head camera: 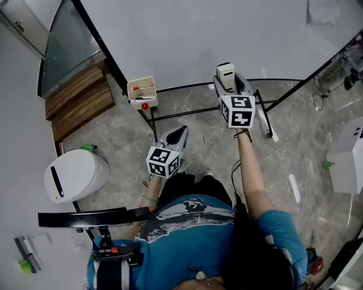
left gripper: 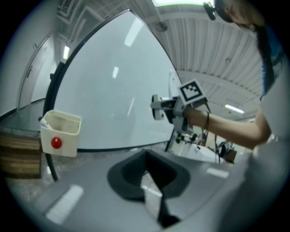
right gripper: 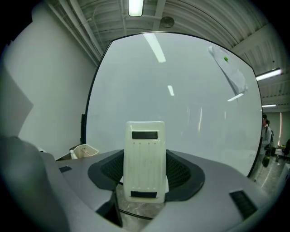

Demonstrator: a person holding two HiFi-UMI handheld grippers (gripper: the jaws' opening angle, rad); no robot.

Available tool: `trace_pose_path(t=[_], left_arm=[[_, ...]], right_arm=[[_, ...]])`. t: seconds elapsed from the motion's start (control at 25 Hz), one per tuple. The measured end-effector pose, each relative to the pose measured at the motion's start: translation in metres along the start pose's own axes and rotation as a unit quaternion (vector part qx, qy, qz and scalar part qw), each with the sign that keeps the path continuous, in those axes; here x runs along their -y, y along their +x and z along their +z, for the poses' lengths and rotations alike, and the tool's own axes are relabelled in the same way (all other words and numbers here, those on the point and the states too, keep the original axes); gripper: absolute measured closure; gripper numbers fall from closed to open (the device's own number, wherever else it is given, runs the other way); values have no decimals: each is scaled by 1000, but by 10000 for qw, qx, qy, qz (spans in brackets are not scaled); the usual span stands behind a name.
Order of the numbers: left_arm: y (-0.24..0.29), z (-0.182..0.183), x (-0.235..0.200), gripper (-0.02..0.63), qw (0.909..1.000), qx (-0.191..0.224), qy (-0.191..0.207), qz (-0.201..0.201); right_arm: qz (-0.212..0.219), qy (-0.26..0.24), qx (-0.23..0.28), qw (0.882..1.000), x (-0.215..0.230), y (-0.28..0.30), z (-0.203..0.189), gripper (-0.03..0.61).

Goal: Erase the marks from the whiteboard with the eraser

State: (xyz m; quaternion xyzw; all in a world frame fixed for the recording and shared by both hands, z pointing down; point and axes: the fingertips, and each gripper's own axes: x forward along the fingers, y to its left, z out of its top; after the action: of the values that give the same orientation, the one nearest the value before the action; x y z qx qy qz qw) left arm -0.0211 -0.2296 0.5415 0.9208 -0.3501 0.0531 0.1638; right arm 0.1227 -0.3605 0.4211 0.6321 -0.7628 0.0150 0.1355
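Squarely, right gripper jaws clamp the eraser; left gripper jaws meet.

On my feeds, bright even light from the ceiling lamp, streaked glare on the whiteboard, black fisheye corners, blurry left gripper view.

From above the person's head, one camera looks steeply down on the floor, the left gripper, the right gripper and the whiteboard. The left gripper's camera sits low, angled up across the board, and catches the right gripper side-on. The right gripper's camera faces the board squarely at close range, past the eraser in its jaws. All three views share the board and its cream tray.
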Motion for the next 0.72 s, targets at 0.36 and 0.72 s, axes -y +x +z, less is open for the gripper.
trace_pose_path(t=[0.36, 0.72], left_arm=[[-14, -8, 27, 611, 9997, 35, -20, 220], [-38, -38, 111, 611, 9969, 240, -334, 666]], right_arm=[[552, 15, -381, 9977, -45, -48, -65, 316], [1232, 112, -678, 9900, -60, -157, -125, 316]])
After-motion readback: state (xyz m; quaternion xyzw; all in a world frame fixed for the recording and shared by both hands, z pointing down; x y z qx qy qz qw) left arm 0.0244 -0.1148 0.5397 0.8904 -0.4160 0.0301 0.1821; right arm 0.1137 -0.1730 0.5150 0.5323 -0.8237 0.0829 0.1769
